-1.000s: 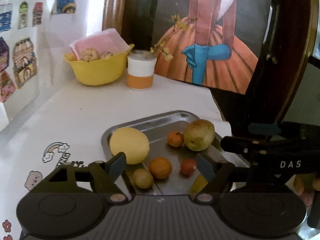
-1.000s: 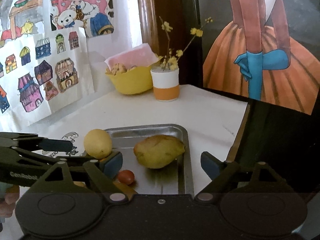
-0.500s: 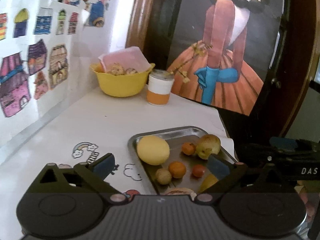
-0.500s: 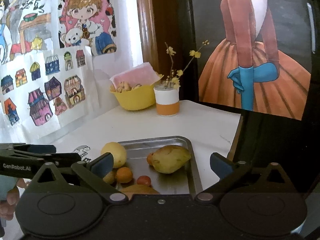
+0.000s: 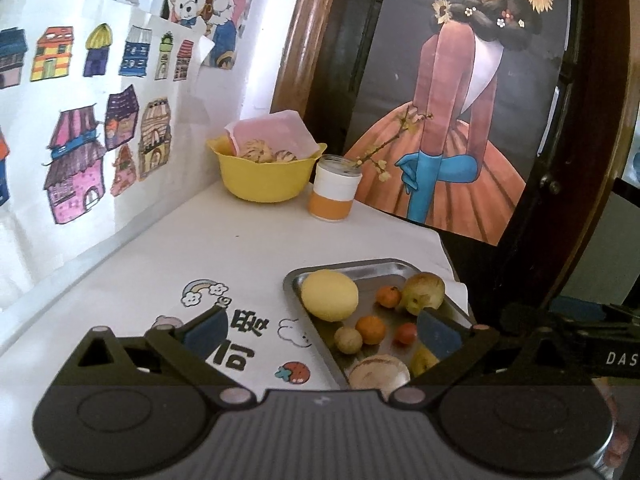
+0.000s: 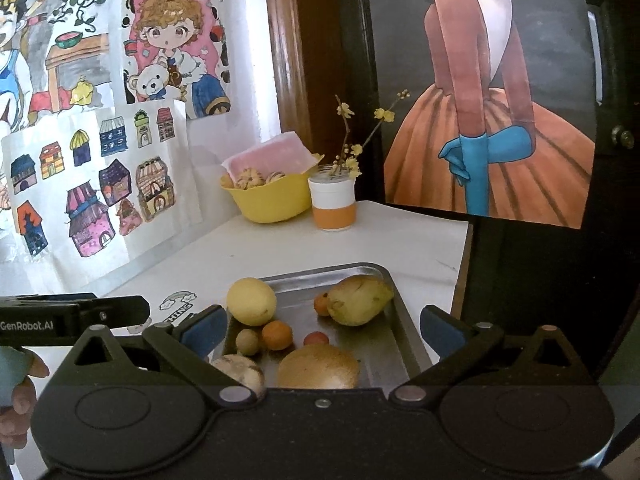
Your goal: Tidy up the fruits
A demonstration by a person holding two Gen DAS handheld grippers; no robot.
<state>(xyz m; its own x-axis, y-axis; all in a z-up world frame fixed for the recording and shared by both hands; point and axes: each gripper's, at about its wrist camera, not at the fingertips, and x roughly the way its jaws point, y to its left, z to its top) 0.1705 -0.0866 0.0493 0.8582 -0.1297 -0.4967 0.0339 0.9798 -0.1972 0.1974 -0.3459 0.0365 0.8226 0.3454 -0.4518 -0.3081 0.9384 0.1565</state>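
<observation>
Both tongs stand open and empty, hanging back from the steel tray (image 6: 394, 322) at lower centre of both views: the left tongs (image 5: 320, 334) point past the tray's left edge, the right tongs (image 6: 322, 330) straight over it. All the fruit seems gathered on the tray, so the work looks close to done; the sound course is probably to lift clear without brushing anything, since round fruit on smooth metal will roll at a touch.

The tray is thin, shiny and shallow-rimmed, resting on the white bench (image 5: 248, 248). The lemon (image 6: 251, 301) is matte yellow and oval; the mango (image 6: 358, 300) is blotchy green-yellow with a pointed end. Beside them lie a small orange (image 6: 277, 335), a red cherry tomato (image 6: 316, 338), a dull round longan-like fruit (image 6: 247, 341), and a rough brown pear (image 6: 318, 366) nearest the camera.
</observation>
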